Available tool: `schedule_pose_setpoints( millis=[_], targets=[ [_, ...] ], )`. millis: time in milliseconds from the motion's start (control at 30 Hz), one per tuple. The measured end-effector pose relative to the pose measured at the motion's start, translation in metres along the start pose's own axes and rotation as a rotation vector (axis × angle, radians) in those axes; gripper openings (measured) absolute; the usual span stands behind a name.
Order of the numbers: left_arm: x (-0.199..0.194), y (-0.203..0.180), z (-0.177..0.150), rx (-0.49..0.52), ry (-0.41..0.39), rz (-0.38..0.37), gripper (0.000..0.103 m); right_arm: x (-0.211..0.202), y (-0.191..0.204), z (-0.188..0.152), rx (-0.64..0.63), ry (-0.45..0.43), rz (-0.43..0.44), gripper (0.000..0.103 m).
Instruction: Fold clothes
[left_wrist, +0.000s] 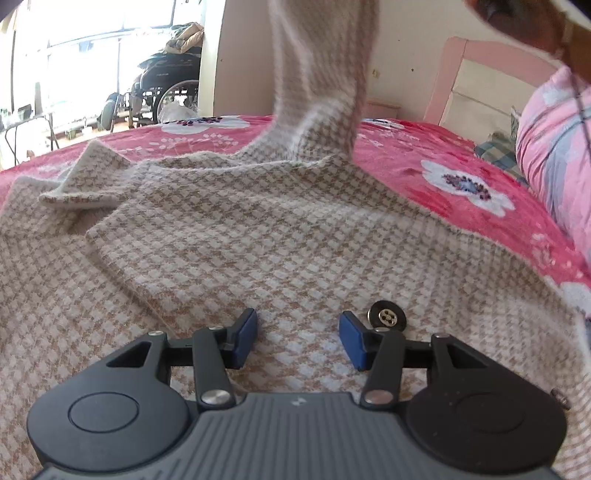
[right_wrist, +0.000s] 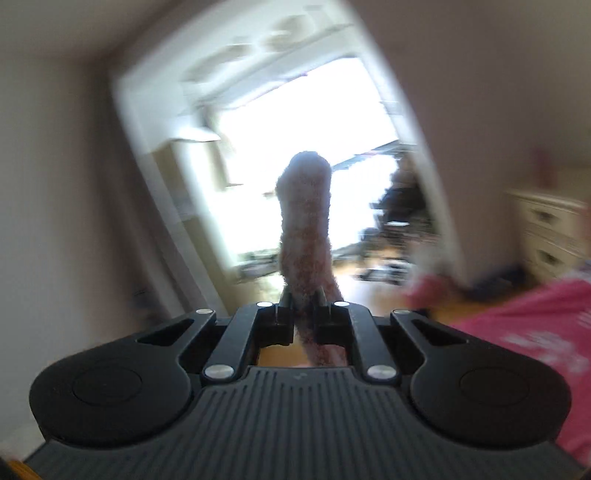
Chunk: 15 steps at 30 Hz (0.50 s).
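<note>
We hold the soft, limp houndstooth cardigan (left_wrist: 258, 229) spread on the red floral bedspread (left_wrist: 424, 158), its sleeve (right_wrist: 304, 221) pinched in our closed right gripper (right_wrist: 303, 300), while our left gripper (left_wrist: 298, 334) hovers open near its button (left_wrist: 386, 314).

no readable text, no labels, no brands, no numbers in either view

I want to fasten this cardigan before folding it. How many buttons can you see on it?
1. A dark four-hole button lies on the houndstooth cardigan, just beyond the right finger of the open left gripper. More may be hidden under folds or the raised sleeve.
</note>
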<state>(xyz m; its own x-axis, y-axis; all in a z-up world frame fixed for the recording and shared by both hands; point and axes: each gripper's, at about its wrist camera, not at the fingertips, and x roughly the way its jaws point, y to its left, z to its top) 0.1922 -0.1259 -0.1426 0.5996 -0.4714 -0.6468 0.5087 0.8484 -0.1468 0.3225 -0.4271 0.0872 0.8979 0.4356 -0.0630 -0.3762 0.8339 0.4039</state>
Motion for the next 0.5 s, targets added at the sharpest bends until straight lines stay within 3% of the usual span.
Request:
schedule_pose_setpoints(
  millis=[67, 167, 267, 400, 500],
  targets=[
    [-0.008, 0.009, 0.004, -0.070, 0.006, -0.019, 0.049, 0.002, 0.040, 0.008, -0.061, 0.015, 0.110, 0.007],
    [-0.035, 0.028, 0.008, -0.158, -0.002, -0.017, 0.049, 0.003, 0.080, 0.004, -0.107, 0.036, 0.205, 0.007],
    [-0.074, 0.045, 0.005, -0.174, -0.020, 0.013, 0.049, -0.002, 0.116, -0.010, -0.165, 0.070, 0.283, 0.007],
    [-0.129, 0.066, -0.010, -0.191, -0.001, 0.055, 0.049, -0.006, 0.149, -0.046, -0.237, 0.148, 0.377, 0.007],
    [-0.165, 0.075, -0.028, -0.207, 0.051, 0.055, 0.049, -0.013, 0.180, -0.103, -0.256, 0.277, 0.451, 0.011]
  ],
)
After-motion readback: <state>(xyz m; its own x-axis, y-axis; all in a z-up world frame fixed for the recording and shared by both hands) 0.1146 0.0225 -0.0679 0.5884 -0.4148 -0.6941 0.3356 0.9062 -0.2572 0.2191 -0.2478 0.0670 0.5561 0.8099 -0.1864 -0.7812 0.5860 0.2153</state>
